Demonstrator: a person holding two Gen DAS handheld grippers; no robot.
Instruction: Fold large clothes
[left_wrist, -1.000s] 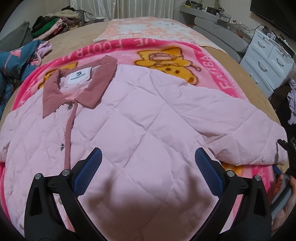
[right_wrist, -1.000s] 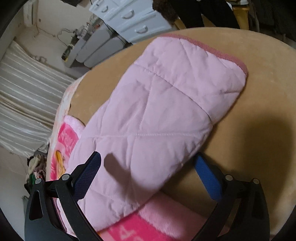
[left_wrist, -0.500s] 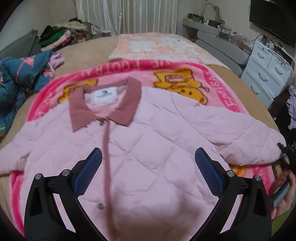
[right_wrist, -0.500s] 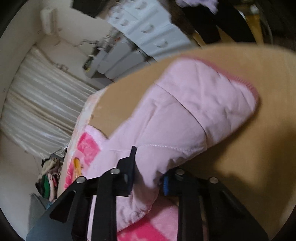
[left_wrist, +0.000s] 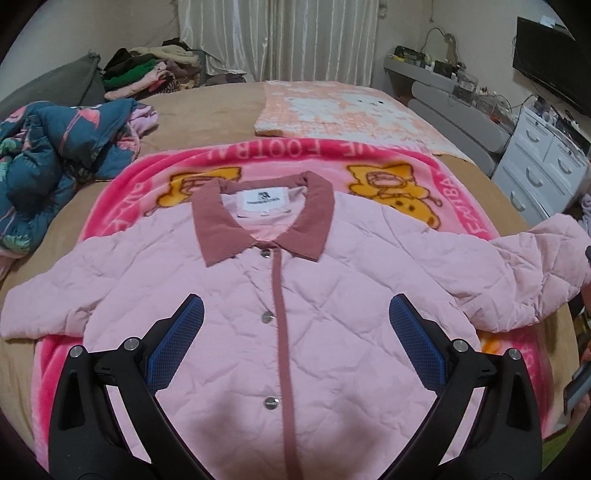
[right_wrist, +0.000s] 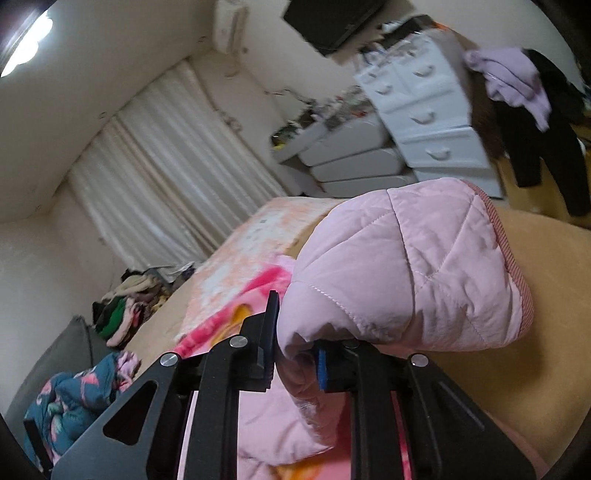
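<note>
A pink quilted jacket (left_wrist: 295, 295) with a dusty-rose collar lies face up and buttoned on a pink cartoon blanket (left_wrist: 258, 162). My left gripper (left_wrist: 295, 343) hovers open above the jacket's chest, nothing between its blue pads. At the right edge of the left wrist view the jacket's sleeve (left_wrist: 535, 266) is lifted off the bed. In the right wrist view my right gripper (right_wrist: 293, 354) is shut on that sleeve (right_wrist: 406, 269), whose cuff end hangs up beyond the fingers.
A crumpled blue floral garment (left_wrist: 55, 162) lies at the bed's left side. A pile of clothes (left_wrist: 147, 74) sits by the curtains. A peach blanket (left_wrist: 332, 107) covers the bed's far end. White drawers (left_wrist: 546, 170) stand to the right of the bed.
My right gripper shut on the sleeve and lifted it off the bed while rolling. My left gripper rose and shifted left, bringing the collar and button line to the view's centre.
</note>
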